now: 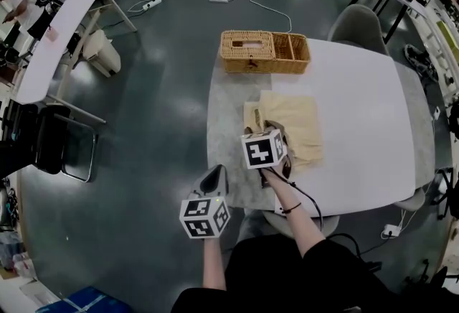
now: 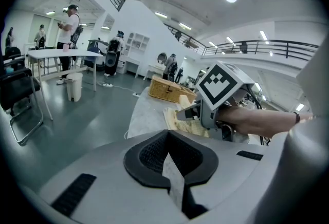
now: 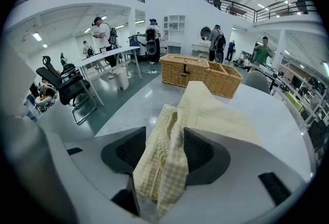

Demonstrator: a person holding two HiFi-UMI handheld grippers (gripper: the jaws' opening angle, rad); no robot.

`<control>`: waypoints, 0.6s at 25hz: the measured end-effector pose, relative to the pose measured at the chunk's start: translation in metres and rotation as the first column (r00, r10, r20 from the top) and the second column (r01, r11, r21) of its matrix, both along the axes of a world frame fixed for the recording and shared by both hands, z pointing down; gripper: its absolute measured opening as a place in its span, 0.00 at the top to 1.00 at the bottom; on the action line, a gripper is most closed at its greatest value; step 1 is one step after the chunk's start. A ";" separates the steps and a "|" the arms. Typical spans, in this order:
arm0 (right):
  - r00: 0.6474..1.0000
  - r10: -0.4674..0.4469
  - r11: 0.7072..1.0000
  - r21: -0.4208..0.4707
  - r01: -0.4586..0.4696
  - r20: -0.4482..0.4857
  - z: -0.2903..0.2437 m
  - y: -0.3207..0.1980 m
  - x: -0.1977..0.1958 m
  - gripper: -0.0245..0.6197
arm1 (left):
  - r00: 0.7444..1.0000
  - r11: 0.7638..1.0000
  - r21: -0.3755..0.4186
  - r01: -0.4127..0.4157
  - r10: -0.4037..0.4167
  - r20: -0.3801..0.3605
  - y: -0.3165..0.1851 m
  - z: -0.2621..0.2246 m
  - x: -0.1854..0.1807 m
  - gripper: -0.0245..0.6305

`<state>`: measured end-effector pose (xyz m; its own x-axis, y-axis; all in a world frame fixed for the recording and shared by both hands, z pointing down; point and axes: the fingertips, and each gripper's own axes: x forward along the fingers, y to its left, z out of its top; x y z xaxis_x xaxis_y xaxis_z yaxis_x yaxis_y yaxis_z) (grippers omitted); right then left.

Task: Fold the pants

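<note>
Pale yellow checked pants [image 1: 294, 123] lie folded on the white table [image 1: 358, 132], near its left side. My right gripper [image 1: 270, 131] is over their near left corner. In the right gripper view a bunched fold of the pants [image 3: 169, 146] stands between the spread jaws of the right gripper [image 3: 165, 152], and the pads are not pressing it. My left gripper [image 1: 213, 176] hovers at the table's near left corner, apart from the cloth. In the left gripper view the left gripper [image 2: 169, 159] has its jaws together with nothing in them, and beyond it lie the pants [image 2: 181, 121].
A wicker basket [image 1: 264, 52] with compartments stands at the table's far left edge. A grey chair [image 1: 357, 23] is behind the table. Another table, a black chair and a white bin are off to the left, with people standing far off.
</note>
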<state>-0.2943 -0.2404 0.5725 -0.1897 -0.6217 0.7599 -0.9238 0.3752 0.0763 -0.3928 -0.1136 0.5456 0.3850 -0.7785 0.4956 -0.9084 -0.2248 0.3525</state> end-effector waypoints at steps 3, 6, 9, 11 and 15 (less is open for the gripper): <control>1.000 0.004 1.000 0.018 -0.005 0.011 -0.004 0.002 0.002 0.65 | 1.000 1.000 0.001 -0.005 0.005 0.005 0.002 -0.001 0.002 0.95; 0.999 0.001 0.999 0.045 -0.003 0.041 -0.012 0.003 0.003 0.65 | 1.000 1.000 0.003 -0.010 0.010 0.009 0.004 -0.003 0.007 0.95; 0.994 -0.009 0.998 0.068 0.001 0.112 -0.022 0.006 0.007 0.65 | 1.000 1.000 0.009 -0.016 0.016 0.017 0.006 -0.006 0.014 0.95; 0.986 -0.019 0.997 0.079 0.007 0.163 -0.029 0.007 0.013 0.65 | 0.999 1.000 0.018 -0.024 0.023 0.027 0.004 -0.010 0.019 0.95; 0.938 -0.070 0.997 0.058 0.053 0.339 -0.047 0.017 0.020 0.65 | 0.998 0.999 0.035 -0.041 0.040 0.046 0.003 -0.019 0.032 0.95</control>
